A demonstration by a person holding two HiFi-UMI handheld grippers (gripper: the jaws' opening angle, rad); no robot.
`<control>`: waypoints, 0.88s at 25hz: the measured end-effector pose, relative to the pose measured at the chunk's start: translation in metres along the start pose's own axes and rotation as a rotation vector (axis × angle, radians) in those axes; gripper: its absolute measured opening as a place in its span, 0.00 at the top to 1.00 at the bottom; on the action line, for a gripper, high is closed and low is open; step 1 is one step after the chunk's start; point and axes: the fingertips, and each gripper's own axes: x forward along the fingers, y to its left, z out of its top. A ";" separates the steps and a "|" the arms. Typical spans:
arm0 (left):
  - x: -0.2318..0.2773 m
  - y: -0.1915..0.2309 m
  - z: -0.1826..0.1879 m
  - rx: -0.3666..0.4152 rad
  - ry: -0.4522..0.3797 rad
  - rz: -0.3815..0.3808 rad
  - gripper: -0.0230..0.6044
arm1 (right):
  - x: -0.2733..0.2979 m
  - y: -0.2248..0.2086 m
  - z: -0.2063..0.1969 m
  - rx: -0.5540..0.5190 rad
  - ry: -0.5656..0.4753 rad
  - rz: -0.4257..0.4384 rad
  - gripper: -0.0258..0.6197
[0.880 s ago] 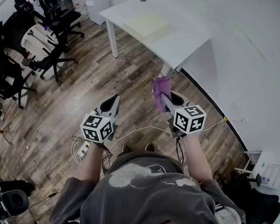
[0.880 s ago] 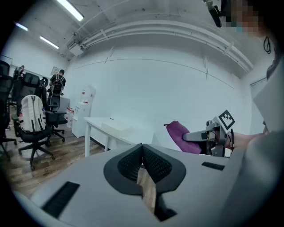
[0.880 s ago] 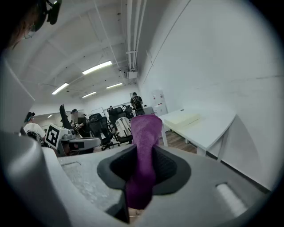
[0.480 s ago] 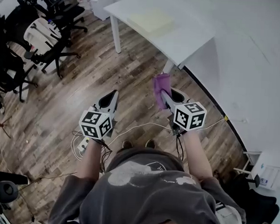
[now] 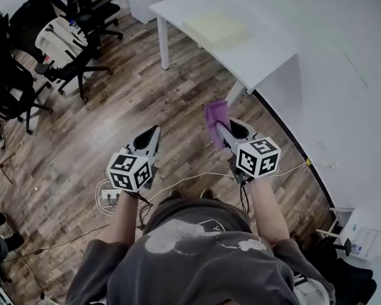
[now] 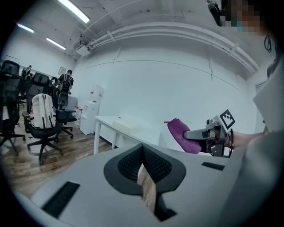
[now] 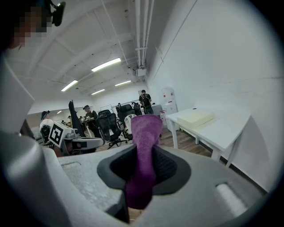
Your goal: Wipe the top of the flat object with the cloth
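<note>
Purple cloth (image 5: 215,118) is clamped in the R tongs (image 5: 219,127): jaws clenched on its lower part, free end sticking up past the tips. L tongs (image 5: 151,132) are closed on nothing; the pads meet and only wood floor (image 5: 116,106) shows thru the slit under them. Both are held out in front of the person, over the floor, not over any surface. The thing to wipe, a pale yellow flat slab (image 5: 216,30), lies on the white surface (image 5: 272,57) ahead, well apart from both tongs, w/ nothing touching it. Office chairs (image 5: 65,53) stand off to the L, clear of the way. Progress, as I read it: cloth pickup is done, wiping not begun. Left to do: close the gap to the surface, bring the cloth down flat on the slab's top, then sweep across it. The L tongs may need to steady the slab, since it looks light & could slide.
</note>
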 end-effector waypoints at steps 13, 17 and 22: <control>-0.006 0.072 0.004 -0.020 0.013 0.060 0.97 | 0.066 -0.011 0.008 0.058 0.016 -0.009 0.82; 0.007 0.096 0.013 -0.024 0.012 0.093 0.97 | 0.103 -0.027 0.024 0.068 0.012 0.015 0.82; 0.039 0.132 0.025 -0.030 0.033 0.145 0.97 | 0.157 -0.064 0.044 0.090 0.010 0.045 0.82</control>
